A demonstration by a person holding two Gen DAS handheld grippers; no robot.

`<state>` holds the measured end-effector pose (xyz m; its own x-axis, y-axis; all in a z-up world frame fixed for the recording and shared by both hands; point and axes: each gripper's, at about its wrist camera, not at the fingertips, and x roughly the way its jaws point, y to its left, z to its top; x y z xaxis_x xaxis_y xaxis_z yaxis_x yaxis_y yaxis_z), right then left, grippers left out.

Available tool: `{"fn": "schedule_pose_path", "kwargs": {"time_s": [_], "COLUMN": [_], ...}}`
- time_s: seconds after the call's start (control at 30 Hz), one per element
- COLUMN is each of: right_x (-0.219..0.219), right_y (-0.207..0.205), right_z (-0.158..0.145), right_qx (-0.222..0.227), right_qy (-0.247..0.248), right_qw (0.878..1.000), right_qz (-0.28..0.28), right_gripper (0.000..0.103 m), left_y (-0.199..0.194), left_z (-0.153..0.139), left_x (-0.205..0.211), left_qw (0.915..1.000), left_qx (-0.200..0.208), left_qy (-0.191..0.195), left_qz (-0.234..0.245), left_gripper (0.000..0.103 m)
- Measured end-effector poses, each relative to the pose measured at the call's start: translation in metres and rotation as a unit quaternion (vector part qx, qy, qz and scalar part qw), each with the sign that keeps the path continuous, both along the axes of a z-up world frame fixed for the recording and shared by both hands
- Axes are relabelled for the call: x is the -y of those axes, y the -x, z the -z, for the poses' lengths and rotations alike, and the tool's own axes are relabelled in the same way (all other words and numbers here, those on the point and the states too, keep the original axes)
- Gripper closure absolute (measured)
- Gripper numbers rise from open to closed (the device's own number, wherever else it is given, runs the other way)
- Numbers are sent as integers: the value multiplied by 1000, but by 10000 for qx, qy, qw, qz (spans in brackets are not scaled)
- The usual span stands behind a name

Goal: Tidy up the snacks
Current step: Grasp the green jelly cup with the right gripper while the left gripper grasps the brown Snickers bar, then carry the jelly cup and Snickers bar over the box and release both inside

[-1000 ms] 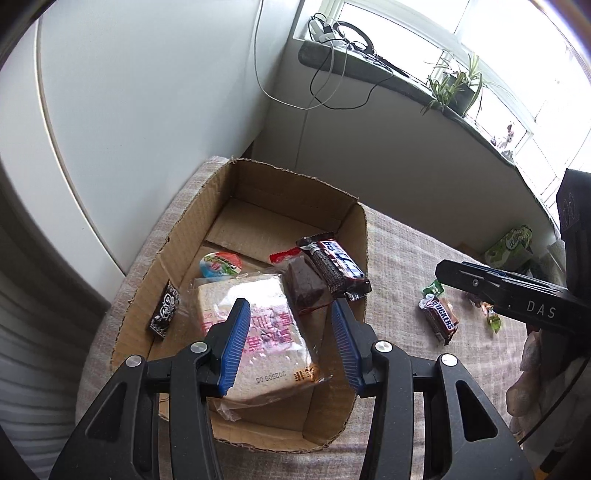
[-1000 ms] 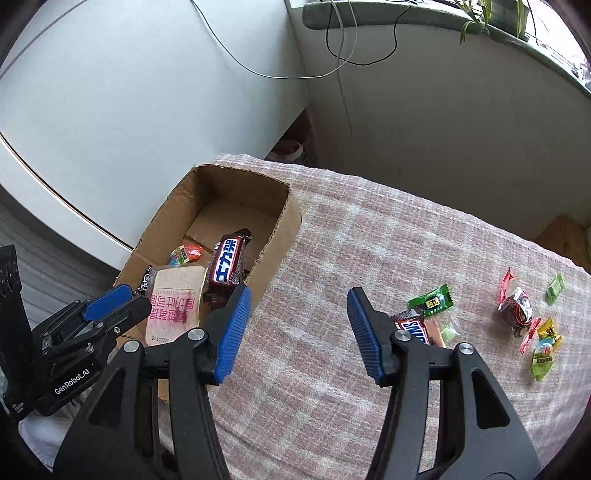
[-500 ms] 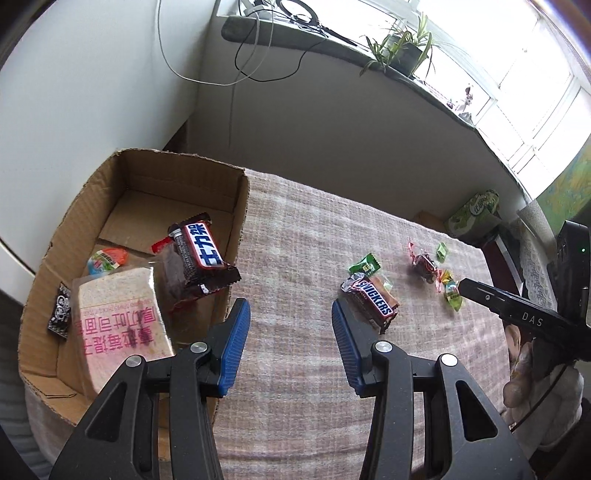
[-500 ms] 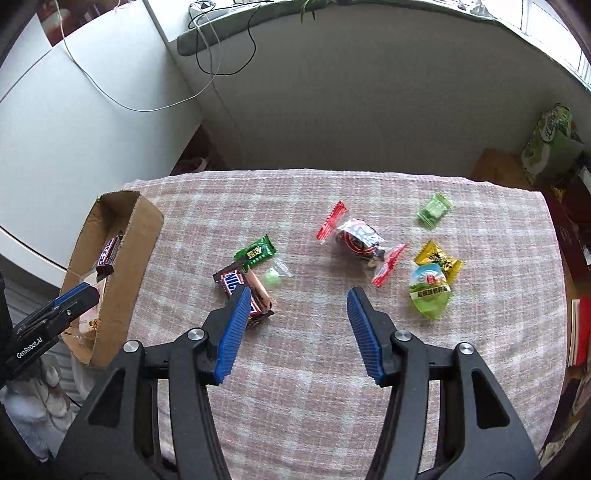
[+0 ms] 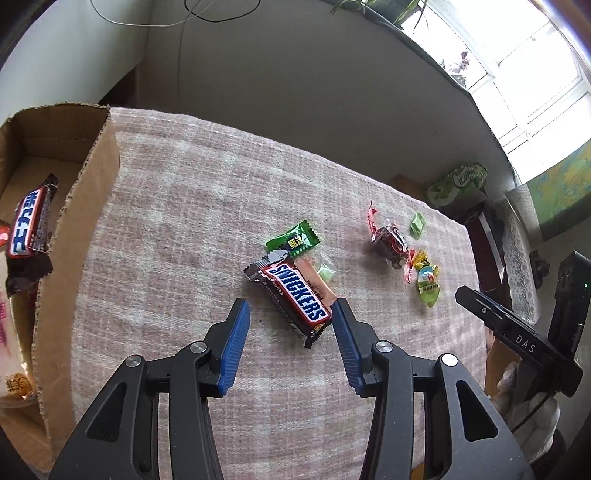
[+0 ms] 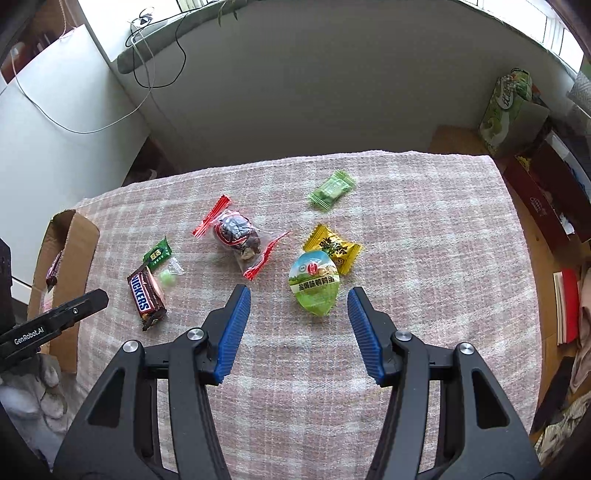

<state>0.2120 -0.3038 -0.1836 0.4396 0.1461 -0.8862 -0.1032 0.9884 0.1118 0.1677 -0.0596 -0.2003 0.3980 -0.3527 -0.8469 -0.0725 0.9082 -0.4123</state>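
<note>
Green carton [image 6: 511, 110] on floor; cables [image 6: 155, 62] on wall.

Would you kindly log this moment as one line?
left gripper: open, over Snickers bar | right gripper: open, over green egg pack | box: partly filled

It looks like a home room: a table with a checked cloth [image 6: 424, 229], potted plants [image 5: 369, 7] on a window sill [image 6: 155, 55], books [image 6: 567, 302] on the floor.

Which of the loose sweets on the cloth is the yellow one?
The small yellow candy, lying just behind the green egg-shaped packet and partly under it. The other loose wrappers are green, brown or clear with red ends.
</note>
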Motion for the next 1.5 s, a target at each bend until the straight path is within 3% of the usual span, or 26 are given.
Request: {"fn": "schedule_pose_path", "kwargs": {"time_s": [0.63, 0.73, 0.87, 1.0, 1.13, 1.5], "right_x": [-5, -5, -8, -13, -17, -14], "right_y": [-34, -36, -41, -49, -50, -27], "right_z": [45, 49, 52, 60, 64, 52], "right_qx": [-404, -442, -468, -538, -530, -402], "right_qy": [310, 354, 394, 461, 552, 318], "right_qw": [9987, 9983, 9980, 9973, 9968, 9983], "right_qz": [-101, -110, -128, -189, -224, -274], "right_gripper": [46, 46, 46, 46, 61, 66], "left_y": [-27, -31, -31, -31, -28, -12], "left_z": [33, 34, 35, 34, 33, 26], "left_x": [19, 28, 34, 35, 31, 15], "left_qw": [9990, 9980, 9967, 9958, 9954, 9970], "left_qx": [-219, -143, -32, 52, 99, 158], "left_qy": [-381, -615, -777, -846, -860, -697], "left_qz": [-42, 86, 244, 351, 406, 303], "left_gripper": [58, 59, 69, 72, 73, 75]}}
